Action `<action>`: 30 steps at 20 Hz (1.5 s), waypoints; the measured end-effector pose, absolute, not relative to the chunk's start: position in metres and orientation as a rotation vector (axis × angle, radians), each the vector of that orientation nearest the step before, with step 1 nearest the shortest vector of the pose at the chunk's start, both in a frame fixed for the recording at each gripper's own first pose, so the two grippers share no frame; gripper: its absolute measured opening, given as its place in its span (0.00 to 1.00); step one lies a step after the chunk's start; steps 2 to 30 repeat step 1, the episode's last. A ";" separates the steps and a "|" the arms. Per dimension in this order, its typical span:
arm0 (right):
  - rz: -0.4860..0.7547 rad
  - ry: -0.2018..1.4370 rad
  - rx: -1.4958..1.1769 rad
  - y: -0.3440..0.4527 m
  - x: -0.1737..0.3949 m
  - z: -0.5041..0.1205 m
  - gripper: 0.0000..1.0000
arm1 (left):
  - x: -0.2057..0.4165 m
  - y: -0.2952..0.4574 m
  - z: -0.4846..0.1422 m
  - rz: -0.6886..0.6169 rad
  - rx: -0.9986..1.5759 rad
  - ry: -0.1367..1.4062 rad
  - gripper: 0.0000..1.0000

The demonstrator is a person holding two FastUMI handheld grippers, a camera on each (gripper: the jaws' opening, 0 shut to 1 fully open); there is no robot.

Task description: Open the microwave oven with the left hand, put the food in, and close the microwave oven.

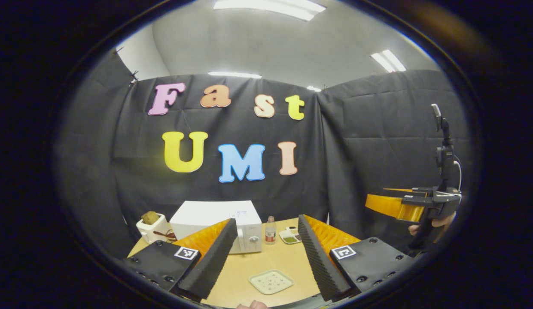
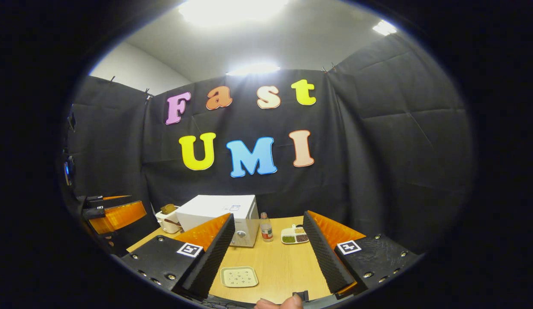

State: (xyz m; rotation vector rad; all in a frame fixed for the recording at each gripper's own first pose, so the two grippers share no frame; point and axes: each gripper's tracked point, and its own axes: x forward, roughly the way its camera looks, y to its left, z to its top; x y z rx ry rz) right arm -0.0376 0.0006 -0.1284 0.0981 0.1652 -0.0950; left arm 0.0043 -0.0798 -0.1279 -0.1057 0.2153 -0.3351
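Observation:
A white microwave (image 1: 214, 219) (image 2: 219, 212) with its door closed stands at the back left of the wooden table. A pale square plate (image 1: 271, 281) (image 2: 239, 276) lies near the table's front edge. My left gripper (image 1: 266, 253) is held open above the near side of the table, nothing between its fingers. My right gripper (image 2: 266, 253) is also open and empty, raised above the table front. In the left gripper view the right gripper (image 1: 403, 206) shows at the far right with a hand on it. The left gripper (image 2: 114, 216) appears at the left edge of the right gripper view.
A white toaster with bread (image 1: 151, 225) (image 2: 168, 216) stands left of the microwave. A small bottle (image 1: 270, 230) (image 2: 266, 228) and a divided dish of foods (image 1: 290, 235) (image 2: 294, 235) sit to the microwave's right. A fingertip (image 2: 279, 304) shows at the bottom.

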 end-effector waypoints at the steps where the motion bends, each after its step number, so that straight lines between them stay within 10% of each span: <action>1: -0.098 0.170 0.095 -0.002 -0.037 -0.129 0.98 | 0.004 -0.077 -0.127 -0.329 -0.102 0.210 0.94; 30: -0.098 0.170 0.095 -0.002 -0.037 -0.129 0.98 | 0.004 -0.077 -0.127 -0.329 -0.102 0.210 0.94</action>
